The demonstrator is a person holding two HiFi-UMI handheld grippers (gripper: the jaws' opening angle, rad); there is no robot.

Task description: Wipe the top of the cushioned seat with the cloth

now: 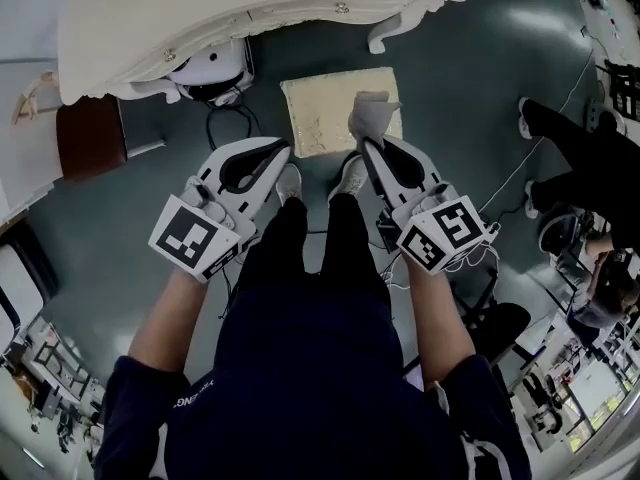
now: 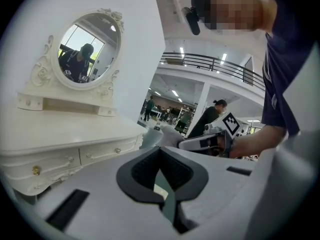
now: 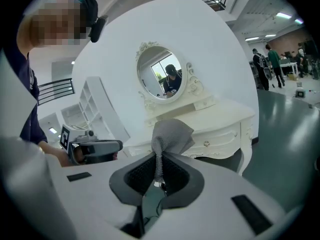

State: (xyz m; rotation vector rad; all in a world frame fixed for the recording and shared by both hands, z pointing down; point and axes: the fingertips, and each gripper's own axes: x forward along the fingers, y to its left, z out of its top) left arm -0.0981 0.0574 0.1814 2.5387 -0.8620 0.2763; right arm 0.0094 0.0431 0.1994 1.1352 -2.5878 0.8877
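Observation:
The beige cushioned seat point(image 1: 322, 108) stands on the dark floor just ahead of the person's feet, in front of the white dressing table point(image 1: 250, 3). A crumpled grey cloth point(image 1: 373, 114) hangs over the seat's right edge, pinched in my right gripper point(image 1: 366, 148), which is shut on it. In the right gripper view the cloth point(image 3: 170, 133) sticks up out of the closed jaws of the right gripper point(image 3: 159, 160). My left gripper point(image 1: 272, 156) hovers level with the right one, just left of the seat, shut and holding nothing. Its jaws meet in the left gripper view point(image 2: 161, 152).
The dressing table's oval mirror point(image 2: 88, 51) faces me. A white round device point(image 1: 214, 72) and cables lie under the table. A brown panel point(image 1: 90, 134) sits at the left. Another person's legs point(image 1: 585, 148) and cluttered benches are at the right.

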